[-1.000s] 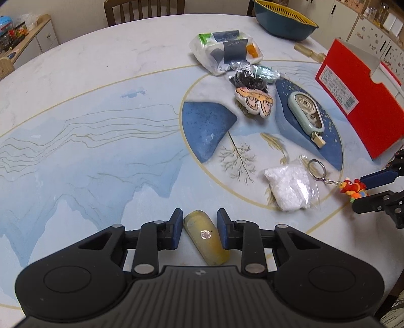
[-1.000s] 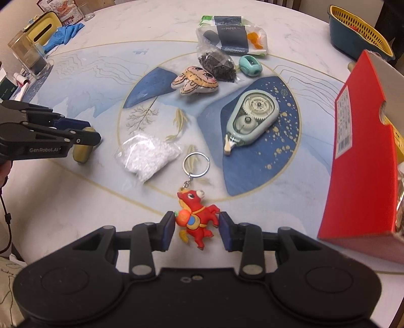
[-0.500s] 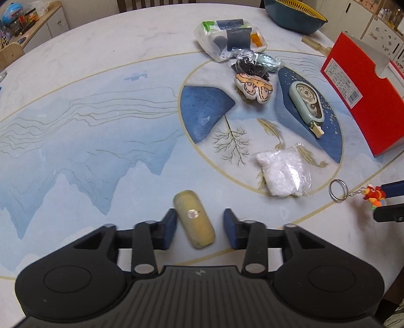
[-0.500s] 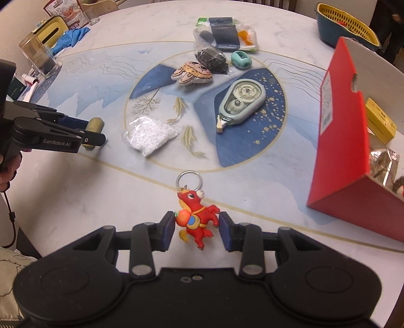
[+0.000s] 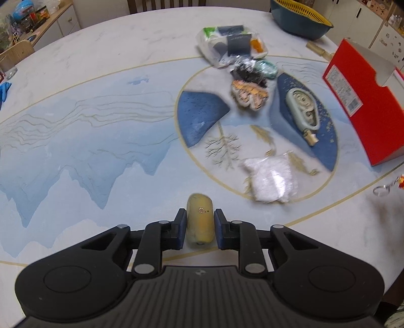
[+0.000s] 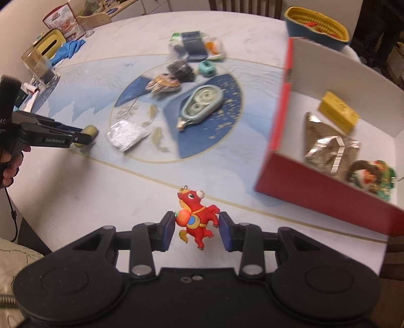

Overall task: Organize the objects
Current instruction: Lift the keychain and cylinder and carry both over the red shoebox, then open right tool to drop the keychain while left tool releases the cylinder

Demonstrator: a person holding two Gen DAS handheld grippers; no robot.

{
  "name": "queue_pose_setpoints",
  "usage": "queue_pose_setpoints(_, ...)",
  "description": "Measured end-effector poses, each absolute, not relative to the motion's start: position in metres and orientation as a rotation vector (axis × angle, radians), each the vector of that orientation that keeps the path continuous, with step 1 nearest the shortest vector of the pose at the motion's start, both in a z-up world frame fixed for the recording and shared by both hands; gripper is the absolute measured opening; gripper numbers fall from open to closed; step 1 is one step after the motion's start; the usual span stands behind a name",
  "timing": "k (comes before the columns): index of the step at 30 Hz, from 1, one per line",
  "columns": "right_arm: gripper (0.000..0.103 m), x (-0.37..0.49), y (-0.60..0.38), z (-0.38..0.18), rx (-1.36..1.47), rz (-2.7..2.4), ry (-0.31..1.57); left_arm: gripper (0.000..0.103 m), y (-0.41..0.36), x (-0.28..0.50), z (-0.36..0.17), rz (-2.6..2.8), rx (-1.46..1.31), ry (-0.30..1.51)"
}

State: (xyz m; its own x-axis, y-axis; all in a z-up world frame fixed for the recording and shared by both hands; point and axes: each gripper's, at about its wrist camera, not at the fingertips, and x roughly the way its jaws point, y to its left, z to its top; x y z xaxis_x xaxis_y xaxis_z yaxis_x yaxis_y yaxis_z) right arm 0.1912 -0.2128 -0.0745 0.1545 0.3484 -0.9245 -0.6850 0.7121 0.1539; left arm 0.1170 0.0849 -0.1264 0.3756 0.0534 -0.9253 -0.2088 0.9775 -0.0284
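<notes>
My left gripper (image 5: 200,228) is shut on a yellow oblong case (image 5: 200,217), held low over the table; it also shows in the right wrist view (image 6: 87,135). My right gripper (image 6: 197,228) is shut on a red horse keychain (image 6: 197,219) and holds it above the table's front edge, left of the open red box (image 6: 315,186). The box holds a yellow pack (image 6: 338,114), a foil packet (image 6: 328,148) and a small wreath-like item (image 6: 368,176). The box also shows in the left wrist view (image 5: 366,108).
On the round table (image 5: 75,88) lie a white granule bag (image 5: 271,180), a correction tape (image 5: 303,111), a moth-shaped toy (image 5: 248,94), a black packet (image 5: 246,69), a tissue pack (image 5: 232,45) and a teal item (image 6: 207,68). A yellow-blue basket (image 5: 300,17) stands at the back.
My left gripper has closed onto the yellow case after being open around it. My right gripper has carried the keychain up and right, nearer the red box, whose inside now shows.
</notes>
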Motion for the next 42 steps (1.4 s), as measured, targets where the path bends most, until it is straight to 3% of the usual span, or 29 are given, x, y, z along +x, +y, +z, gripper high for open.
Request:
queue_pose_setpoints(18, 0.036, 0.286, -0.332, -0.018, -0.265, 0.661, 1.063, 0.022, -0.014, 0.183, -0.067, 0.034, -0.057, 1.112)
queue_pose_setpoints(32, 0.036, 0.35, -0.346, -0.044, -0.33, 0.64, 1.052, 0.022, -0.134, 0.274, -0.03, -0.15, 0.038, 1.032)
queue_pose_setpoints(42, 0.036, 0.381, -0.344, -0.074, -0.347, 0.623, 1.083, 0.022, -0.191, 0.338, -0.061, -0.183, 0.104, 1.092)
